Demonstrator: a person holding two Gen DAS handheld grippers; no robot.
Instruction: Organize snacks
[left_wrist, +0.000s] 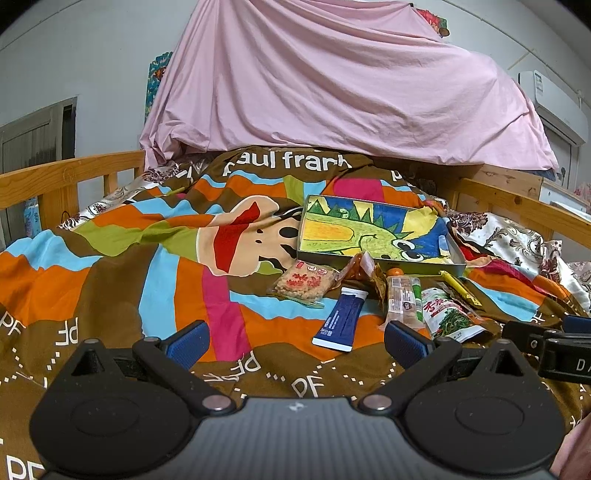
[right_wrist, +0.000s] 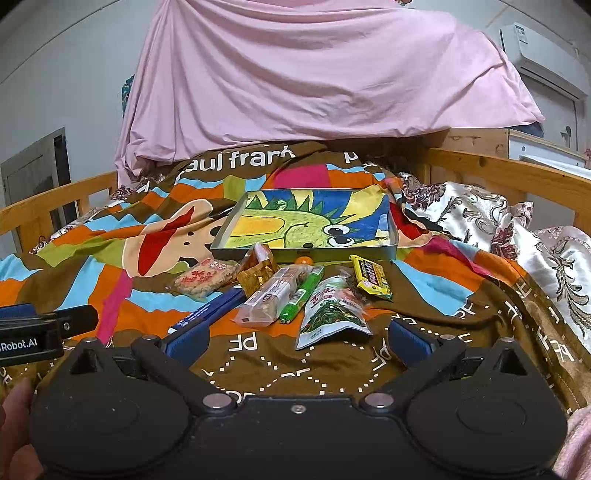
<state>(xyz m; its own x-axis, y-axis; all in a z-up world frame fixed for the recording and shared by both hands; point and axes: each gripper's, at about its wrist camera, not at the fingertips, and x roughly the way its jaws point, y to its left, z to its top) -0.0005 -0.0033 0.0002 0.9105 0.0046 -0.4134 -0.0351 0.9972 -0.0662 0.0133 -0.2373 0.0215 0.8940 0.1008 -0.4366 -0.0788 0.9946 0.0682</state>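
Several snack packs lie on a colourful bedspread in front of a shallow tray (left_wrist: 456, 264) (right_wrist: 221, 253) lined with a dinosaur drawing. Among them are a rice cracker pack (left_wrist: 304, 282) (right_wrist: 205, 278), a blue packet (left_wrist: 340, 319) (right_wrist: 210, 312), a clear biscuit pack (left_wrist: 400, 299) (right_wrist: 271, 299), a green stick (right_wrist: 301, 299), a green vegetable pouch (left_wrist: 448, 314) (right_wrist: 328, 314) and a yellow packet (right_wrist: 371, 277). My left gripper (left_wrist: 297, 343) is open, just short of the blue packet. My right gripper (right_wrist: 297, 341) is open, near the green pouch. Both hold nothing.
The bedspread (left_wrist: 147, 258) covers a bed with wooden rails (left_wrist: 70, 173) (right_wrist: 517, 173) on both sides. A pink sheet (left_wrist: 332, 81) drapes a tall mound behind the tray. A floral satin quilt (right_wrist: 517, 229) lies at the right. An air conditioner (right_wrist: 535, 44) hangs on the wall.
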